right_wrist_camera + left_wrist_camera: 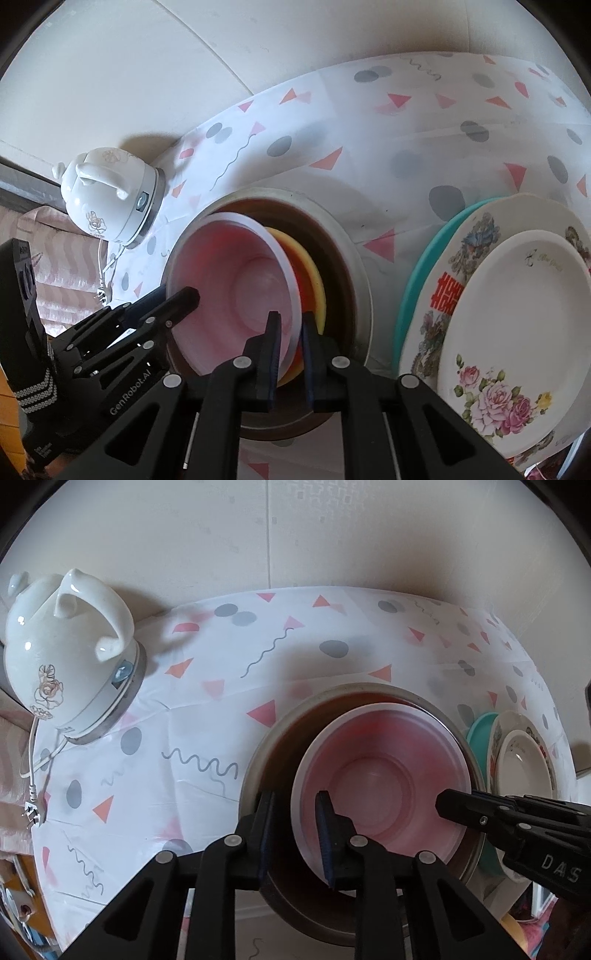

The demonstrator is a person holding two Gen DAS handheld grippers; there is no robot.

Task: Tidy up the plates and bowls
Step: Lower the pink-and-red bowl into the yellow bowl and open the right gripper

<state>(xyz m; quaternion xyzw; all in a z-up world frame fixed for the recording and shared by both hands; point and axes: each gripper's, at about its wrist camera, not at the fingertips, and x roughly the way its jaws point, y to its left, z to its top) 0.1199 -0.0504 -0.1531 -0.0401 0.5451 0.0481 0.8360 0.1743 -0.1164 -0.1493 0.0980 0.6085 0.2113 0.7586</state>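
A translucent pink bowl (pixel 380 779) sits tilted inside a big brown metal-rimmed bowl (pixel 258 764). My left gripper (pixel 295 834) has its fingers on either side of the pink bowl's near rim. My right gripper (pixel 290 350) is shut on the pink bowl's (pixel 236 284) opposite rim; it also shows in the left wrist view (pixel 447 805). A yellow bowl (pixel 314 273) lies under the pink one inside the brown bowl (pixel 354 258). A stack of plates (pixel 498 314) lies to the right: a white plate on a floral plate on a teal plate (pixel 413 273).
A white ceramic kettle (pixel 66 653) on its base stands at the left with its cord and plug (pixel 33 812) trailing. The table wears a white patterned cloth (pixel 207 686). A wall runs behind the table. The table's front edge is just below the brown bowl.
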